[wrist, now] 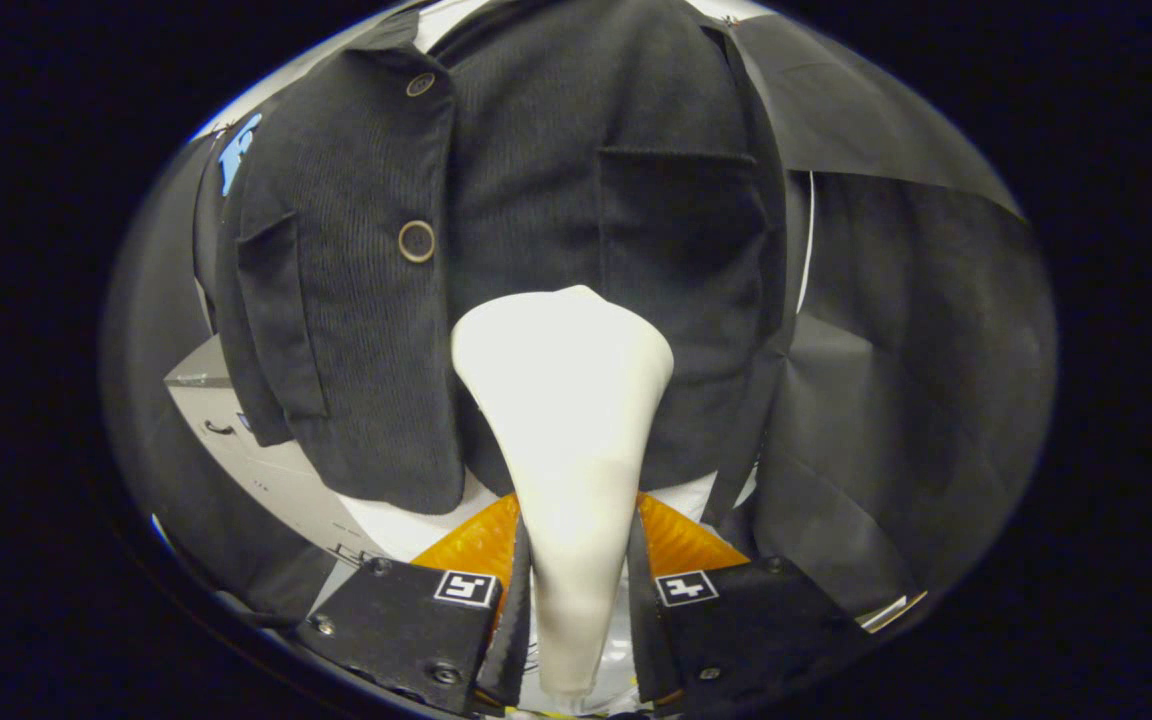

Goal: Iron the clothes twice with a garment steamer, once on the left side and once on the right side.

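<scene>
Gripper view: a fisheye camera mounted on the gripper [576, 590], sited just behind and slightly above its two fingers [511, 620] and facing forward along them. The fingers enter from the near edge, pressed against both sides of the white steamer handle [566, 440], which rises along the central axis. The lens faces a hanging dark jacket [536, 180] head-on and at close range, the steamer's head lying against the fabric. Wide-angle distortion curves the black booth wall [896, 330] at the periphery.

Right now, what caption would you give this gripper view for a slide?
Gripper shut on a white garment steamer, its head against a dark corduroy jacket hanging just ahead.
</scene>
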### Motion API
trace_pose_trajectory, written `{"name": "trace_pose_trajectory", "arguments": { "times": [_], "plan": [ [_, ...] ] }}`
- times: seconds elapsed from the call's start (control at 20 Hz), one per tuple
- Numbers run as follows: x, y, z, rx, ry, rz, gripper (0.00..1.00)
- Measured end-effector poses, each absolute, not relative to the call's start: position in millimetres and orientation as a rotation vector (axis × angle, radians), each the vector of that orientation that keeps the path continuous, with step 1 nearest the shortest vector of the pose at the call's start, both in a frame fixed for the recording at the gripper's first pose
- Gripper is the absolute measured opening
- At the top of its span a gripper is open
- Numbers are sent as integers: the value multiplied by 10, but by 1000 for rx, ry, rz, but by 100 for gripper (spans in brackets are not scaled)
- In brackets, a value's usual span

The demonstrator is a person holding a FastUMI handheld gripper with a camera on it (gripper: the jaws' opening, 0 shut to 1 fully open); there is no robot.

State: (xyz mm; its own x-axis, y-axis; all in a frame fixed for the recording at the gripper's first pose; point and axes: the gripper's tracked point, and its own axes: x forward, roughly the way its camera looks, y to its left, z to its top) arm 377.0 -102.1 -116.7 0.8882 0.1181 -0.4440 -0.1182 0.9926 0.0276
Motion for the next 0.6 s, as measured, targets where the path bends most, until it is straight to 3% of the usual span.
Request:
{"name": "trace_pose_trajectory", "arguments": {
  "times": [0.6],
  "plan": [
    [3690,-1000,-1674,25,553,166,45]
  ]
}}
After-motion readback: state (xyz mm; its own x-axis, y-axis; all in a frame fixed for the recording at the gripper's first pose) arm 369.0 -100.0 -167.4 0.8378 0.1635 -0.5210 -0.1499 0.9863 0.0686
